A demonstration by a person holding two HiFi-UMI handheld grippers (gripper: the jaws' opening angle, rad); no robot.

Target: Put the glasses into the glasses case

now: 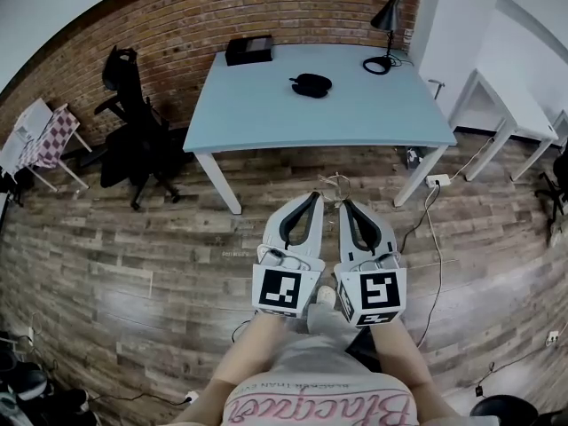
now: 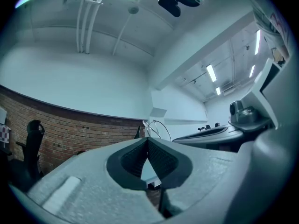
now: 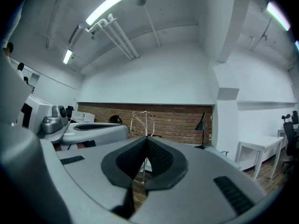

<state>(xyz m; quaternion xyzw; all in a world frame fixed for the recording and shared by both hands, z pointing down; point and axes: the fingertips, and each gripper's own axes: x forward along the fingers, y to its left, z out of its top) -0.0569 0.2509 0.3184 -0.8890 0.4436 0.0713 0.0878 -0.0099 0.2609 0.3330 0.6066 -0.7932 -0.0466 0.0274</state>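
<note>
A light blue table [image 1: 266,114] stands far ahead of me. On it lie a dark oval thing [image 1: 311,84] and a black rectangular box [image 1: 248,50]; at this distance I cannot tell which is the glasses and which the case. Both grippers hang side by side over the wooden floor, well short of the table. The left gripper [image 1: 314,196] [image 2: 147,138] is shut with nothing between its pads. The right gripper [image 1: 344,202] [image 3: 146,136] is shut and empty too. Thin wire loops [image 1: 335,185] stick out past both tips.
A black desk lamp [image 1: 388,23] stands on the table's far right corner. A black office chair [image 1: 133,140] is left of the table, a white desk [image 1: 519,105] to its right. A power strip and cables [image 1: 437,181] lie on the floor by the table leg.
</note>
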